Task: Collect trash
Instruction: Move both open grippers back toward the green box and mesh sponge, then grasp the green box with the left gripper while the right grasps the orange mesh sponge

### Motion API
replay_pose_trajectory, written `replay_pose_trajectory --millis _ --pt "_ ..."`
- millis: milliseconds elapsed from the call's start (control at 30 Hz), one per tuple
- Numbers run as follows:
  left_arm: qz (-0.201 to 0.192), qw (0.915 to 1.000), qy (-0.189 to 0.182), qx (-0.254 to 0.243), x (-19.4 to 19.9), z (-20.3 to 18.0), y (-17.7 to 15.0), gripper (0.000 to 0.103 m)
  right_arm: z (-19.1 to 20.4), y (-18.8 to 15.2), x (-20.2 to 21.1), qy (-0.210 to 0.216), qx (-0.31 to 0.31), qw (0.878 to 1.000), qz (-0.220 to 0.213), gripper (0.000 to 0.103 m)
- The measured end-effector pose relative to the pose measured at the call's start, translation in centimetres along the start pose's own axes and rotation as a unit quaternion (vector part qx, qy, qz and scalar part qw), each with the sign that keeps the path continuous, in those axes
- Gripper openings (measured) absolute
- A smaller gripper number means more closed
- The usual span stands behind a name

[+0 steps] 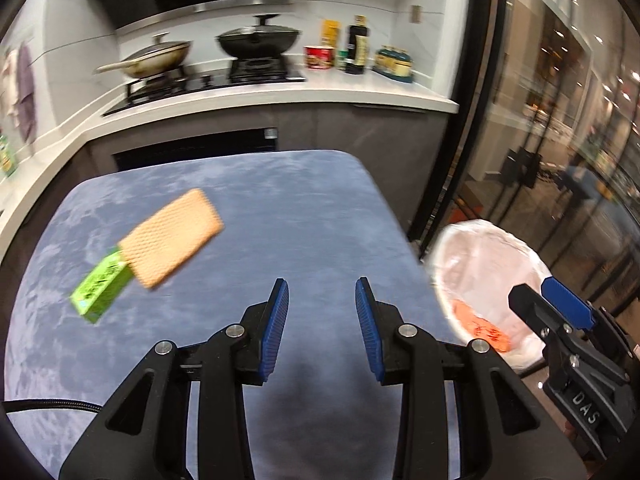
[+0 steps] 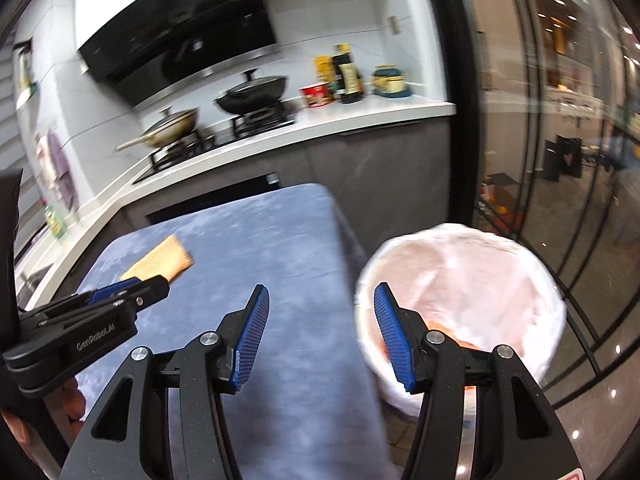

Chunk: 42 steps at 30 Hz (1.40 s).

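A tan waffle-textured packet [image 1: 172, 238] lies on the blue table [image 1: 304, 208], overlapping a green box [image 1: 102, 292] at the table's left. My left gripper [image 1: 322, 328] is open and empty, hovering over the table's near middle, to the right of both items. My right gripper [image 2: 320, 330] is open and empty, over the table's right edge beside the white-lined trash bin [image 2: 520, 264]. The bin holds an orange wrapper [image 1: 482, 326]. The tan packet also shows in the right wrist view [image 2: 164, 262], partly behind the left gripper's fingers [image 2: 132, 294].
A kitchen counter [image 1: 280, 94] runs behind the table with a stove, two lidded woks [image 1: 258, 40], bottles and a red cup [image 1: 319, 57]. A dark glass door [image 1: 560, 140] stands to the right. The bin sits on the floor off the table's right side.
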<state>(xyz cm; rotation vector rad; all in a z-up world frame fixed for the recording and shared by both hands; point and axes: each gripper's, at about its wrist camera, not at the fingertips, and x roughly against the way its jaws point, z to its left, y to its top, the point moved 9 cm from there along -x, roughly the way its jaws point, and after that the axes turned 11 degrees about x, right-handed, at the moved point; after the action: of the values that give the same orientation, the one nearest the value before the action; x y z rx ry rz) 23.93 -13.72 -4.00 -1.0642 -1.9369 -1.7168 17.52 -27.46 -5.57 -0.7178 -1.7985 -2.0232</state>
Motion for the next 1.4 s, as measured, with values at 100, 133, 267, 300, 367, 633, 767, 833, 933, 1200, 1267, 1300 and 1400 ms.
replay_pose_trajectory --millis 100,133,267,300,367,633,767,833,933,1200,1267,1300,1400 --pt "-0.004 0.9997 0.018 0.017 0.2 3.3 0.5 0.033 3.5 0.4 -0.9 0.020 0.020 1.000 0.005 0.054" --pt "-0.005 0.9994 0.024 0.023 0.3 4.4 0.7 0.033 4.6 0.5 -1.2 0.027 0.025 0.999 0.007 0.054" --pt "-0.008 0.9977 0.048 0.046 0.7 9.0 1.2 0.033 8.9 1.0 -2.2 0.053 0.048 0.997 0.012 0.054" --pt "-0.009 0.9968 0.056 0.056 0.7 10.7 1.3 0.033 10.0 1.1 -2.5 0.058 0.053 0.997 0.014 0.054" --pt "-0.009 0.9951 0.068 0.071 0.8 13.1 1.4 0.033 12.4 1.2 -3.2 0.071 0.065 0.995 0.018 0.054" --pt "-0.006 0.9881 0.104 0.114 0.5 21.5 1.3 0.033 20.6 1.0 -6.5 0.109 0.113 0.987 0.039 0.054" --pt "-0.001 0.9859 0.114 0.122 -0.2 24.3 1.1 0.034 24.5 0.6 -8.8 0.125 0.135 0.982 0.052 0.054" --pt "0.003 0.9849 0.118 0.127 -0.7 25.6 1.0 0.034 25.8 0.4 -9.6 0.130 0.141 0.980 0.057 0.054" --pt "0.006 0.9843 0.119 0.130 -1.2 27.0 0.8 0.034 27.9 0.1 -11.1 0.136 0.156 0.976 0.064 0.054" --pt "0.007 0.9818 0.118 0.148 -1.8 30.0 0.4 0.041 30.6 -0.4 -15.7 0.130 0.175 0.972 0.085 0.054" --pt "0.008 0.9820 0.116 0.149 -2.0 30.3 0.3 0.041 30.9 -0.4 -16.7 0.125 0.177 0.972 0.089 0.054" --pt "0.009 0.9823 0.114 0.149 -2.1 30.4 0.3 0.041 31.0 -0.4 -17.3 0.122 0.176 0.972 0.091 0.054" --pt "0.010 0.9824 0.108 0.152 -2.5 30.5 0.3 0.041 31.1 -0.4 -18.5 0.116 0.175 0.973 0.097 0.053"
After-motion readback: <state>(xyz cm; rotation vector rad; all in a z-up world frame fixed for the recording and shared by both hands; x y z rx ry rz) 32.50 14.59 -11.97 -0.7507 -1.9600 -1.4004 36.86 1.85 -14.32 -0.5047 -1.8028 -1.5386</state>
